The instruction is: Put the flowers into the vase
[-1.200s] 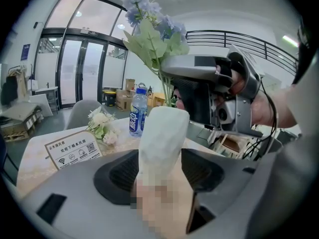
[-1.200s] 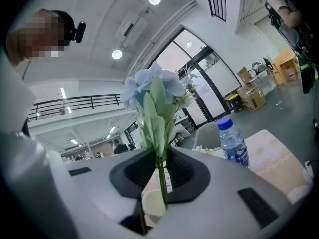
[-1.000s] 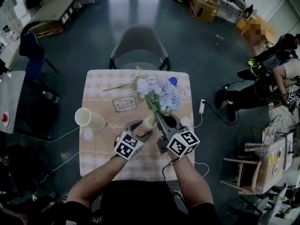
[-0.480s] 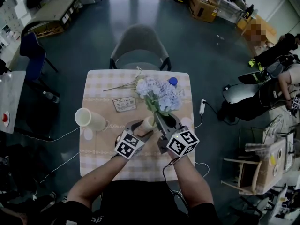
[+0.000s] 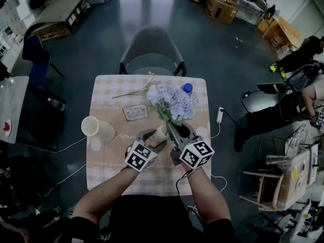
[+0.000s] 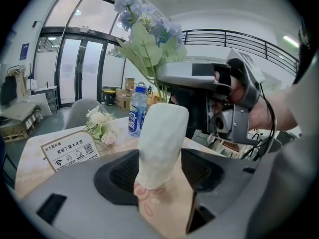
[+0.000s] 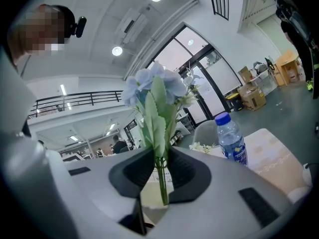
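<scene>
- Counter: nothing on it has shifted this past second. Both tools hold still, so insertion looks paused and unfinished.
- Blue flowers: upright, long axis vertical, blooms up, stem end at the vase mouth. Right tool is clenched on the stem.
- White vase: stands mid-counter, with the left tool clamped round it.

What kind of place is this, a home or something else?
Probably a large lab or workshop hall, not a home: stacked cardboard boxes, tall glass doors, and one small checked table on a bare floor.
</scene>
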Motion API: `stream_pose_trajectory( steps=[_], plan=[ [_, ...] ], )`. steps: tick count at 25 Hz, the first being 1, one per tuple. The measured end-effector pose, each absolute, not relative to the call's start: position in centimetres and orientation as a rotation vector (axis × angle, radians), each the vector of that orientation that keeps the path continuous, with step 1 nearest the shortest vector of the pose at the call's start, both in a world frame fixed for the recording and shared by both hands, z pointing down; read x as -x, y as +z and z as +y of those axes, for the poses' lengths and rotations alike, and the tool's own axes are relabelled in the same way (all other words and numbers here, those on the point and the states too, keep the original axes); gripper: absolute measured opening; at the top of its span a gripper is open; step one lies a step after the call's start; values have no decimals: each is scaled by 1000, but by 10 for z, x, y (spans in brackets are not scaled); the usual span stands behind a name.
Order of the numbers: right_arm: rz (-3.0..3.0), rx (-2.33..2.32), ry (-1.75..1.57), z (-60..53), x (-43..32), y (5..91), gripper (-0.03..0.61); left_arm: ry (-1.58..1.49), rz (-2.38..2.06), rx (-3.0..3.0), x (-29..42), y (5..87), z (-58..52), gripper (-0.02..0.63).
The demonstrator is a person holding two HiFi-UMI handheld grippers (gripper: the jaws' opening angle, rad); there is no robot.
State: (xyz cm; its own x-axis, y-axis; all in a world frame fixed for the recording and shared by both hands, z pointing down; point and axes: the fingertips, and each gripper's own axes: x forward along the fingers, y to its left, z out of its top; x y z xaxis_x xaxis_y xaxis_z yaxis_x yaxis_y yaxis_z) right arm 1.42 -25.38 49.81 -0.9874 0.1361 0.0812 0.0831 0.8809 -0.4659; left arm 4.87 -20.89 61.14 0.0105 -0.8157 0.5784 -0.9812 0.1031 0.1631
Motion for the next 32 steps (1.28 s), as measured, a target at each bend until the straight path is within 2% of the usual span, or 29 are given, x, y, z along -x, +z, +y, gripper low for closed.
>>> stream_pose_trajectory(
  steps=[12, 32],
  plan=[
    [-2935, 214, 670, -245, -13, 493, 89, 385, -1850, -1741, -47, 613, -206, 256],
    [-2881, 262, 511, -237, -20, 502, 147, 382, -1844, -1743, -48, 615, -205, 256]
  ],
)
